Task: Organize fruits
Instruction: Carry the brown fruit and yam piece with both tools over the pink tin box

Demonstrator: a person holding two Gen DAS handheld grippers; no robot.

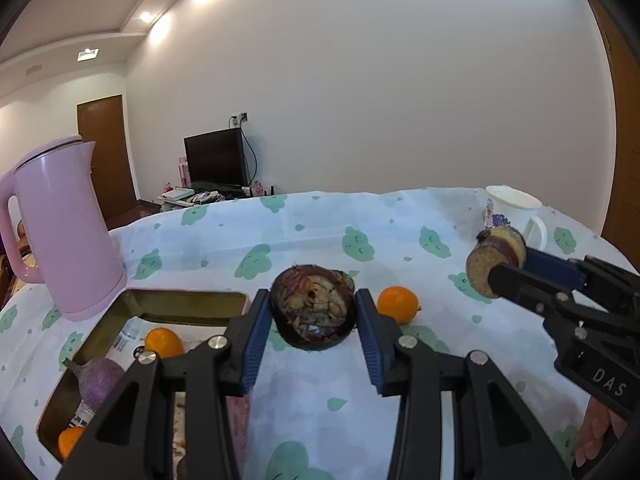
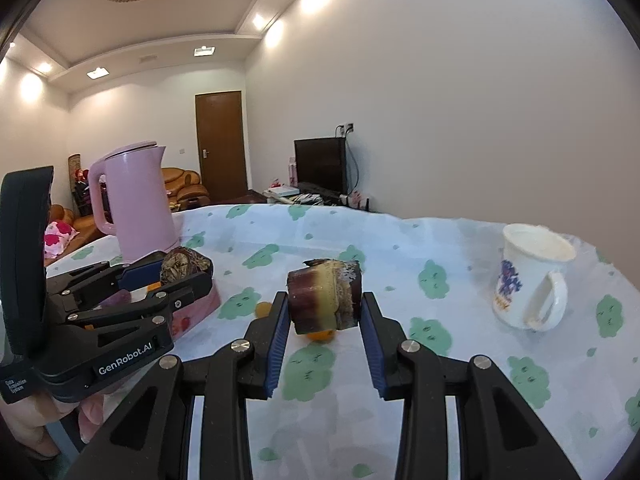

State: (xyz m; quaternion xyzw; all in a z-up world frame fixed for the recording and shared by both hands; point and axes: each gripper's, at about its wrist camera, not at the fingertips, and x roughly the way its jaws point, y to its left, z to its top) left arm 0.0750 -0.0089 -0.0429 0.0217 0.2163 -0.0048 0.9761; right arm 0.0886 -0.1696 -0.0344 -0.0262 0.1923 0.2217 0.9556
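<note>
- Left wrist view takes in the table under a pale blue cloth printed with green cloud shapes point(image 1: 320, 232), the largest thing in both views.
- Tall pink plastic kettle with a lid and handle point(image 1: 60, 228) stands upright at the table's left, just behind the tray.
- Shallow rectangular tray with an olive-gold inner wall point(image 1: 176, 304) sits left of the left gripper; inside lie a purple root-like fruit with a pointed tip point(image 1: 98, 376), two small oranges point(image 1: 163, 342) and some printed paper.
- Left gripper point(image 1: 314, 312), black with blue ribbed pads, is clamped on a dark purple-brown, wrinkled round fruit point(image 1: 314, 310), held above the cloth beside the tray's right end.
- Right gripper point(image 2: 324, 304), of the same make, is clamped on a short cylindrical chunk of purple-skinned fruit with yellowish flesh point(image 2: 324, 300), lifted clear of the cloth; in the left wrist view this chunk point(image 1: 494, 260) appears at the right, in front of the mug.
- White ceramic mug with a blue-purple flower print point(image 2: 532, 280) stands upright at the far right of the table, well apart from the tray.
- One loose small orange point(image 1: 398, 305) rests on the cloth just right of the left gripper's fingers.
- A person's fingers point(image 1: 596, 432) show beneath the right gripper's body.
</note>
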